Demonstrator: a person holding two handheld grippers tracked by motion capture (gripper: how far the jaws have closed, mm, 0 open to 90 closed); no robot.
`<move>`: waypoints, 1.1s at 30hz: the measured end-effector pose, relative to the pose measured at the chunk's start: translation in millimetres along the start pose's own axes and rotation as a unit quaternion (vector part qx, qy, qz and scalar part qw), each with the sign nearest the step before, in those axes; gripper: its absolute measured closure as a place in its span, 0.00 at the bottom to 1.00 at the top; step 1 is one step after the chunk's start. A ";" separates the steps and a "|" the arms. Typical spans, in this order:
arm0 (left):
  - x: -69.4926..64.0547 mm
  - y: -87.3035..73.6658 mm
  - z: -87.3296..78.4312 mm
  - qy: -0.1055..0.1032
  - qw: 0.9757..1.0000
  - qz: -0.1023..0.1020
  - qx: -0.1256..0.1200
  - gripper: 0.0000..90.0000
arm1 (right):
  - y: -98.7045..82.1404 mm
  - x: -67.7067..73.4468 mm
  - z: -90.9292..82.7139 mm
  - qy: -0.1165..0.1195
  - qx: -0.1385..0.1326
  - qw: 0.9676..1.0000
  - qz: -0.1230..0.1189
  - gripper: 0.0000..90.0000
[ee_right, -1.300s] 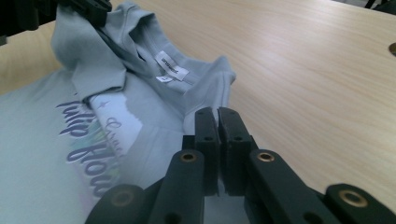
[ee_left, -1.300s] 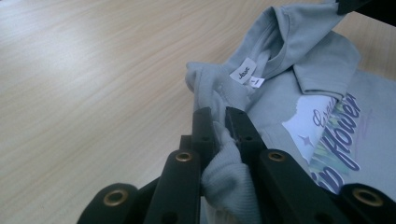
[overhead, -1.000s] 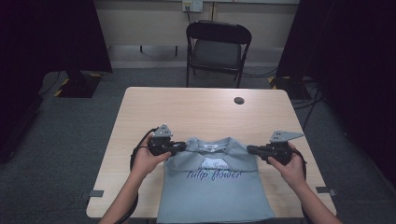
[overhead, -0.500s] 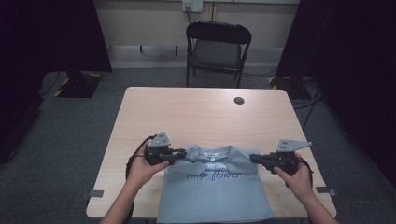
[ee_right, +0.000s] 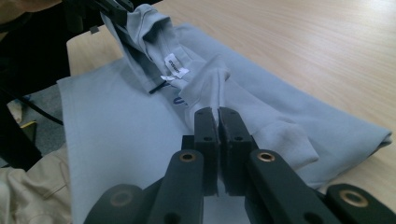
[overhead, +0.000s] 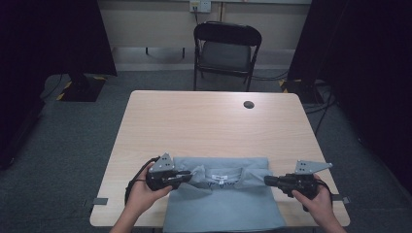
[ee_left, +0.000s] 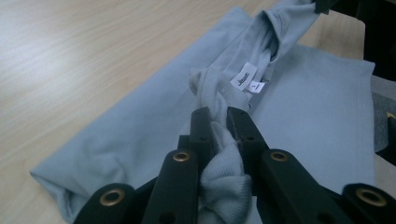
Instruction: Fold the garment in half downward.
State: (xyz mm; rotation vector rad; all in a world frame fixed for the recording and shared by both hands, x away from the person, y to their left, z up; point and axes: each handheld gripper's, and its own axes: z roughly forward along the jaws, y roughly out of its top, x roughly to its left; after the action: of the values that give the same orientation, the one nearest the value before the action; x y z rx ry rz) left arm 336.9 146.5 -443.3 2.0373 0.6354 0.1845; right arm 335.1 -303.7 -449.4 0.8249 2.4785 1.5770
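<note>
Down at the bottom of the high view, the left gripper (overhead: 187, 175) sits low and left of centre with its jaws clenched on a bunched fold of the light blue T-shirt (overhead: 228, 206), and the right gripper (overhead: 268, 180) at lower right pinches the cloth at the other end of the folded-over top edge. The shirt lies along the near edge of the wooden table (overhead: 204, 126), its white neck label (overhead: 219, 177) showing between the grippers, while up toward the top of the frame a small dark disc (overhead: 248, 104) sits on the tabletop and a black folding chair (overhead: 226, 51) stands beyond it
</note>
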 end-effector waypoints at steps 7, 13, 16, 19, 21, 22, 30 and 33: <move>-13.6 -11.8 -5.1 -0.008 1.000 -0.001 0.010 0.90 | -8.2 7.7 -7.3 0.005 -0.001 1.000 0.002 0.97; -21.6 -20.2 -7.0 -0.015 1.000 -0.003 0.020 0.88 | -12.5 14.1 -12.3 0.007 0.003 1.000 0.000 0.97; -27.4 -24.5 -8.1 -0.016 1.000 -0.006 0.019 0.88 | -16.7 17.5 -14.8 0.008 0.004 1.000 0.001 0.97; -30.4 -27.9 -8.8 -0.017 1.000 -0.007 0.022 0.86 | -20.5 20.4 -16.4 0.007 0.008 1.000 0.000 0.97; -32.2 -30.7 -8.9 -0.020 0.999 -0.009 0.025 0.86 | -22.6 22.6 -18.0 0.010 0.007 1.000 0.001 0.97; -33.4 -32.0 -8.9 -0.020 0.999 -0.010 0.026 0.86 | -23.4 24.1 -18.8 0.008 0.007 1.000 -0.001 0.97; -39.5 -39.6 -11.3 -0.031 0.999 -0.006 0.038 0.77 | -32.8 29.6 -23.6 0.010 0.010 1.000 0.004 0.95; -42.6 -41.1 -14.6 -0.041 0.998 -0.007 0.036 0.72 | -34.7 31.9 -25.8 0.015 0.013 1.000 0.001 0.92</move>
State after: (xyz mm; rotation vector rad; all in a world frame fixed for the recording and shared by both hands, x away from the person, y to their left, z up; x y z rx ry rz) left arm 280.2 152.6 -464.8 2.0984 0.6121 0.0711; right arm 285.3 -320.3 -460.8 0.8144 2.5239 1.5723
